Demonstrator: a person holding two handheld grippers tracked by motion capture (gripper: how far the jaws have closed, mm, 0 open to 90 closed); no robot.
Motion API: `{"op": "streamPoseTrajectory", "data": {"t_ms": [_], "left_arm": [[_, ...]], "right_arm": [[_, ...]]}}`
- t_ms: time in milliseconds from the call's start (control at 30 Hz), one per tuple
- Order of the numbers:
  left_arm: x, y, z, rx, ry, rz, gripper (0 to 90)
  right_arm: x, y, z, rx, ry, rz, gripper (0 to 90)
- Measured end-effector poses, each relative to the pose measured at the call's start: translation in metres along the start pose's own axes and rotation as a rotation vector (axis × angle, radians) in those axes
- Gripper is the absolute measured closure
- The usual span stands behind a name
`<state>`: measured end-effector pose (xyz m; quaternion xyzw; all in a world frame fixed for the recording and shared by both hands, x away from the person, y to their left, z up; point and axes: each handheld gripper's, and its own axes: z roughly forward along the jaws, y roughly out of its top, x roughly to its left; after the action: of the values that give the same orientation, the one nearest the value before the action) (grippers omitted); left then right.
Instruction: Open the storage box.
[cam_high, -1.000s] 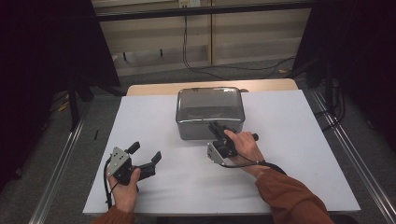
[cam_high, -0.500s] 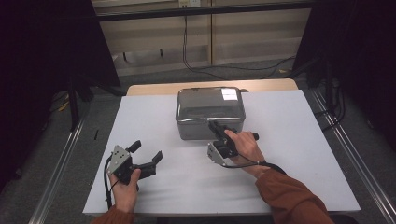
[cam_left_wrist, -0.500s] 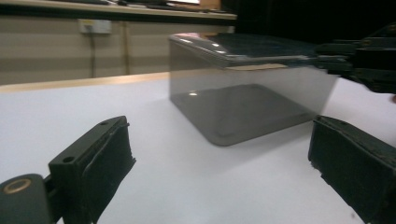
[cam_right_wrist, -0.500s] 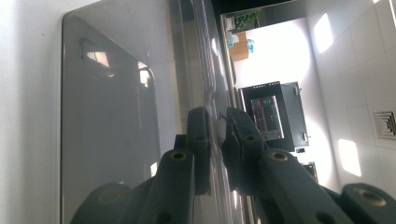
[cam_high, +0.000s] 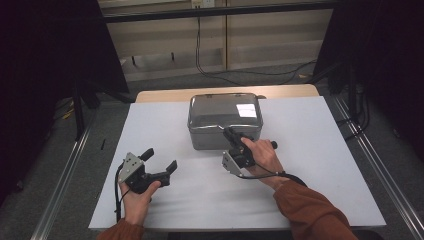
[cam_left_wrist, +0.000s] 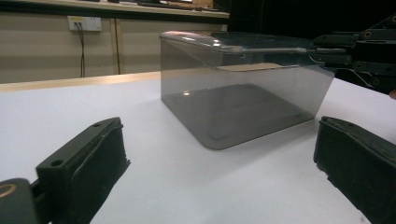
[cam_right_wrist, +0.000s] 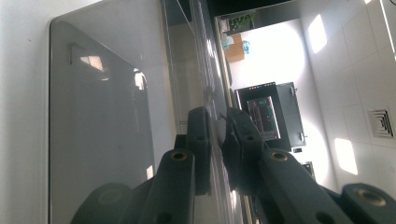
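Overhead, the smoky lidded box (cam_high: 225, 120) sits mid-bench on the white sheet (cam_high: 310, 165); the right gripper (cam_high: 231, 136) pinches the lid's near edge, while the left gripper (cam_high: 161, 164) hovers apart, jaws spread. From the left gripper view, the lid (cam_left_wrist: 233, 41) looks barely raised, so the opening seems just begun. In the right gripper view, both jaws clamp that thin edge. No readable writing anywhere.

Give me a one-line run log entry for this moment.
right gripper: shut on lid near edge | box: grey, see-through, on white table | left gripper: open, apart from box, empty
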<state>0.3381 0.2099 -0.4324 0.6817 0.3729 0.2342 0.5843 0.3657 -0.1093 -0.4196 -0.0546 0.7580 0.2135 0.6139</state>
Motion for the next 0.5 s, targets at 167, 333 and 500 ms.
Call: {"op": "streamPoseTrajectory", "data": {"t_ms": [167,333,500], "left_arm": [[-0.003,0.005,0.002,-0.009,-0.016,-0.001,1.6],[-0.006,0.009,0.006,-0.003,-0.037,0.031,1.7],[-0.010,0.014,0.010,0.002,-0.046,0.059,1.6]], "right_arm": [[-0.003,0.001,0.000,-0.001,-0.001,0.003,81.5],[-0.004,0.000,0.000,-0.002,-0.005,0.008,81.5],[-0.005,0.000,0.000,-0.006,-0.006,0.006,81.4]]}}
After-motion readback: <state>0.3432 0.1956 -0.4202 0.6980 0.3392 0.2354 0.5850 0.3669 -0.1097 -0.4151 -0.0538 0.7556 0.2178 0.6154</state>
